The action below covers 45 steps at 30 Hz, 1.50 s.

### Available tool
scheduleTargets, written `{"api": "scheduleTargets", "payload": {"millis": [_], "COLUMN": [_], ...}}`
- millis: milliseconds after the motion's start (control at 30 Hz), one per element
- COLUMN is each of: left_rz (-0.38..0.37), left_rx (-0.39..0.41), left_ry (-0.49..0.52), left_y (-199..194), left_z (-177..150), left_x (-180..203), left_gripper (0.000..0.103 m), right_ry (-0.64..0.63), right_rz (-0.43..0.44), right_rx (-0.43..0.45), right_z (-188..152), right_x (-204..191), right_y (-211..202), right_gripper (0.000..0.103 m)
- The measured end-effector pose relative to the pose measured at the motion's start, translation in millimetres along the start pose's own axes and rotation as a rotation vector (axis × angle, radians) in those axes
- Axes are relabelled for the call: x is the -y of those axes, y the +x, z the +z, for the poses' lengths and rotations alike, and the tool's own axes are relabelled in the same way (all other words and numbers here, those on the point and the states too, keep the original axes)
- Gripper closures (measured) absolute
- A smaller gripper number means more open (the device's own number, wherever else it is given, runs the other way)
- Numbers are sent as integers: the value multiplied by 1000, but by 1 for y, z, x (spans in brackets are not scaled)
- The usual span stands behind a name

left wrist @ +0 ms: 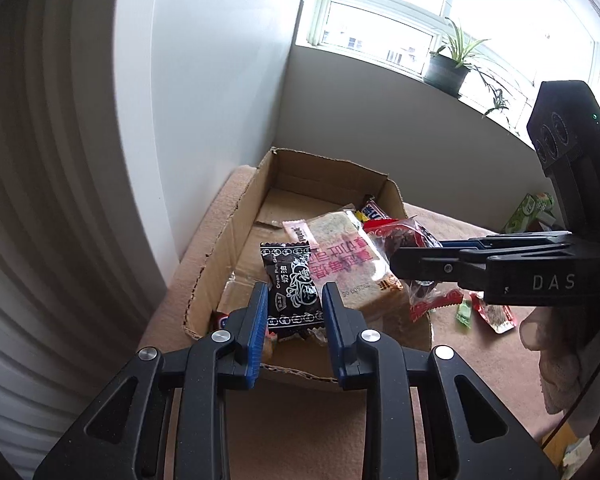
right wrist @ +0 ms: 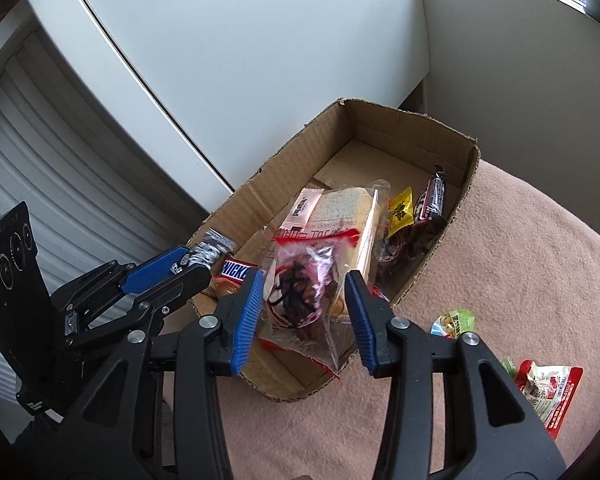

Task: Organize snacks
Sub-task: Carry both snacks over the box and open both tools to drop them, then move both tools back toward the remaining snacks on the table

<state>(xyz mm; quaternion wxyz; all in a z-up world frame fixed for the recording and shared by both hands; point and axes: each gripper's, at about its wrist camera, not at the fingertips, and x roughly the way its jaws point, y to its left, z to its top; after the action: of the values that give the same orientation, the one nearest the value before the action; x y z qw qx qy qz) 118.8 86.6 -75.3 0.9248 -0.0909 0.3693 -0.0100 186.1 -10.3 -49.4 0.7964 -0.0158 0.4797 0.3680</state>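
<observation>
An open cardboard box (left wrist: 236, 216) (right wrist: 460, 184) stands on a pink cloth and holds several snacks, among them a wrapped bread slice (left wrist: 340, 248) (right wrist: 352, 208). My left gripper (left wrist: 295, 288) (right wrist: 204, 260) is shut on a black plum-candy packet (left wrist: 294, 300) over the box's near end. My right gripper (right wrist: 304, 280) (left wrist: 396, 260) stands open over the box. A clear, red-edged packet of dark dried fruit (right wrist: 300, 300) (left wrist: 404, 240) hangs between its fingers, and a gap shows at the right pad.
In the box lie a Snickers bar (right wrist: 234, 270), a pink sachet (right wrist: 306, 208) and a yellow candy (right wrist: 402, 206). Loose green (right wrist: 456, 322) and red (right wrist: 548, 384) packets lie on the cloth right of it. White walls flank the box; a potted plant (left wrist: 446, 72) sits on the sill.
</observation>
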Motion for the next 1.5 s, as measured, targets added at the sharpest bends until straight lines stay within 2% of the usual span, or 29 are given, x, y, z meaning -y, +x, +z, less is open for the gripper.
{"api": "scheduleTargets", "payload": {"millis": [33,67,200,267,333,633,900,1100,1367,1500], "left_rz": [6,8,9,9,7,13,-14,-48,-107,-145], "left_rx": [3,3,5,6,15,28,43,53,40,20], "left_ry": [-4,-5,-9,-9,-15,-29,-18,8,78,105], "left_y": [0,0,0,0,-2,-10,-24,-32,-29,-24], "left_z": [1,0,0,-1,-1,-1,-2,-6,-15,-20], "left_x": [-1,-2,-3,-3,-3,-3,7,26,67,87], "left_gripper": [77,77,69,65,45,45,45,45,45,45], "right_ry": [7,12,18,28,42,81,131,181,261,293], "right_rz": [7,10,2,-4,-5,-28,-71,-116,-194,-175], "right_rx": [6,14,29,39,45,79,113,123,94,54], "right_z": [0,0,-1,-2,-3,-15,-38,-60,-93,-107], "right_x": [1,1,5,9,15,38,69,104,155,169], "right_y": [-1,-3,-11,-15,-20,-50,-85,-108,-120,-116], "right_gripper": [43,39,36,31,31,31,31,31,31,31]}}
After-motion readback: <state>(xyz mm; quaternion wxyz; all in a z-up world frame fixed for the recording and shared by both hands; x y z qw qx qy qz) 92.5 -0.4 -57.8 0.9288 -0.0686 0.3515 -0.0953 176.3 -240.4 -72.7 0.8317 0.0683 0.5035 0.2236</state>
